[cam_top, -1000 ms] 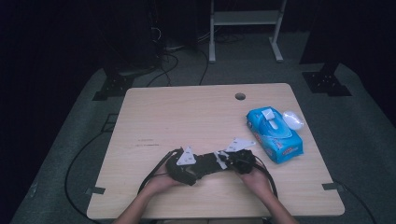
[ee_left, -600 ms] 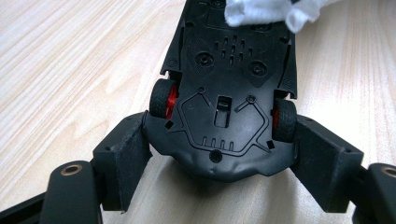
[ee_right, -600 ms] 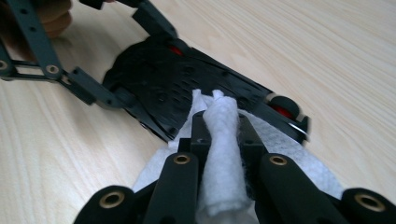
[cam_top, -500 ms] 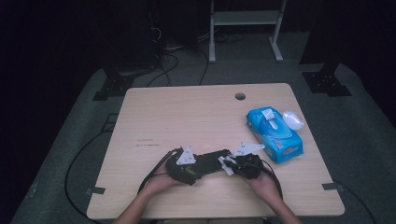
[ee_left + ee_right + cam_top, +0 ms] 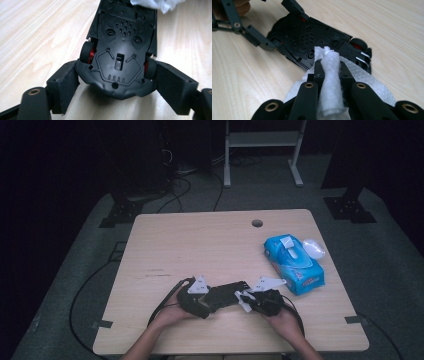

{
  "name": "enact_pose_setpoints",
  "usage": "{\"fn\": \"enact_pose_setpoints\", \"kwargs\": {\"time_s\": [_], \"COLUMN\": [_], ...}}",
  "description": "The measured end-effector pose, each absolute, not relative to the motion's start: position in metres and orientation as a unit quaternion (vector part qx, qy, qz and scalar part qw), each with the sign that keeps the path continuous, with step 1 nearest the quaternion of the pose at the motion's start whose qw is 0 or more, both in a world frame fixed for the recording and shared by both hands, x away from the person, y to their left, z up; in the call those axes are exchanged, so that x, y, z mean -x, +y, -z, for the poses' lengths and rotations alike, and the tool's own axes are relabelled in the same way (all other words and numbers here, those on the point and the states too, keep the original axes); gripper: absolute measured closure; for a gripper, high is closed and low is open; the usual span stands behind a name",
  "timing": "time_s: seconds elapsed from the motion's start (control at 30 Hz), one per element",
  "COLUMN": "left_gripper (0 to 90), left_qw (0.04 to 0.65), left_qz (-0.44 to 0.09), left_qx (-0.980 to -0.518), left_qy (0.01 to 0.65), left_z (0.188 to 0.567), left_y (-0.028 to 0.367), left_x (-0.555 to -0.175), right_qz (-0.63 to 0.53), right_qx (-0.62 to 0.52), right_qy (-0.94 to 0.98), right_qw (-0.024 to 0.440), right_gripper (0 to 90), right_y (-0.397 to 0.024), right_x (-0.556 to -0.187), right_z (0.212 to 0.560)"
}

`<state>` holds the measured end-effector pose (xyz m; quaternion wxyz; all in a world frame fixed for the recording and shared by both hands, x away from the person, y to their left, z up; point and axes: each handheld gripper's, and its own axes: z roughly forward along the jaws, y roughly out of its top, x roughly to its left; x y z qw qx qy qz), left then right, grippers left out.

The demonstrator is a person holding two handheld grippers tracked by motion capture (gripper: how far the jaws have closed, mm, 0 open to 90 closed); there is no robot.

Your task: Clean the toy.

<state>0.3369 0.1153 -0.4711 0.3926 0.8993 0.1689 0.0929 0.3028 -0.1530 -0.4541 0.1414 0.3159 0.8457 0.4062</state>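
Black toy car lies flipped on the wooden table, underside up, near the front edge between our two hands. We have the left gripper clamped across its tail end, pads pressing the flanks at the red-hubbed wheels; those jaws have just been opening a touch, car still between them and still gripped. Right gripper is pinched tight on a rolled white wipe, its tip touching the chassis at the opposite end of the car.

Progress, as we judge it: wipe is pulled, car is turned over and fixed, wiping of the underside is under way. Wipe looks clean, so we can't tell how much of the chassis is covered. Probably left: the rest of the underside, maybe wheels and body. Blue wipes pack sits well apart at the right, flap open.
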Motion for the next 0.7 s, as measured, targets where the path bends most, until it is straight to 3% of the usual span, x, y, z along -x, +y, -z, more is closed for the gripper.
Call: {"fn": "enact_pose_setpoints", "kwargs": {"time_s": [0.47,0.7], "left_gripper": [24.3,21.5], "left_qw": [0.404,0.438], "left_qz": [-0.074,-0.008], "left_qx": [-0.895,-0.868], "left_qy": [0.174,0.234], "left_z": [0.471,0.472], "left_y": [0.116,0.122], "left_x": [-0.339,-0.35], "right_qz": [-0.402,-0.399], "right_qx": [-0.316,-0.286], "right_qy": [0.847,0.856], "right_qw": [0.142,0.159], "right_gripper": [80.5,80.8], "right_y": [-0.157,-0.155], "right_x": [-0.301,-0.297], "right_z": [0.453,0.455]}}
